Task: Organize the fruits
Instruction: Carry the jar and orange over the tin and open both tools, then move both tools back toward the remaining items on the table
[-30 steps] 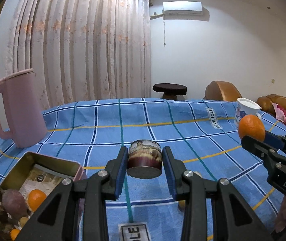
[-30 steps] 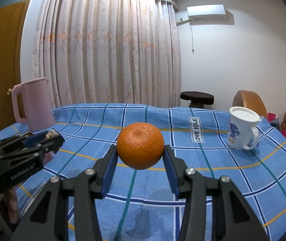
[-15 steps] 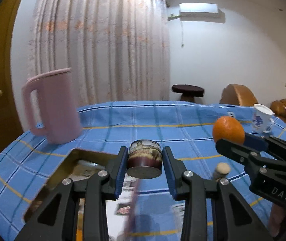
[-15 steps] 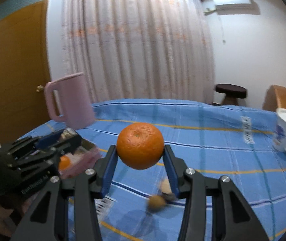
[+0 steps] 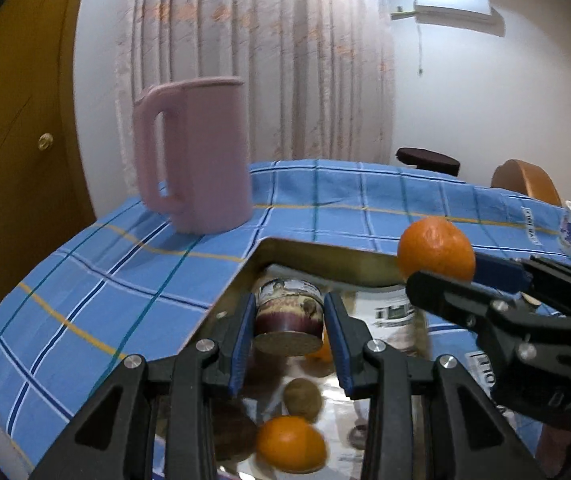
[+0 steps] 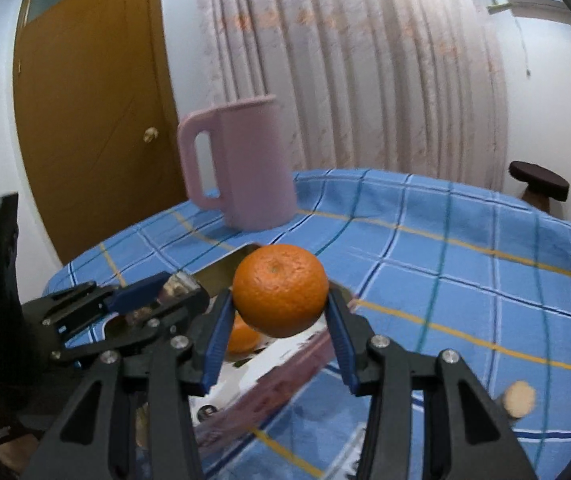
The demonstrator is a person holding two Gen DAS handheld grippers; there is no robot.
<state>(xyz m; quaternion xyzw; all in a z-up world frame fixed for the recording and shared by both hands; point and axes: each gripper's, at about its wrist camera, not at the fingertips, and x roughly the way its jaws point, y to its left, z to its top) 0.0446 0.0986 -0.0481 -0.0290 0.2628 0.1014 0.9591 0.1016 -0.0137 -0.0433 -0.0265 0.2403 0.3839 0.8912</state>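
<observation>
Left hand-held gripper (image 5: 288,334) grasps a small dark jar-like item (image 5: 288,320), held above the open metal tin (image 5: 325,254). Right hand-held gripper (image 6: 279,334) is clenched on an orange (image 6: 280,295) over the tin's far right edge. More oranges (image 5: 291,442) lie inside. Pink pitcher (image 5: 193,156) stands on the worktop (image 5: 85,292) beyond.

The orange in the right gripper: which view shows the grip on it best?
The right wrist view: the orange sits centred between both blue fingers of the right gripper, contact visible on each side. The left wrist view shows it side-on at its right, one finger hidden behind it.
</observation>
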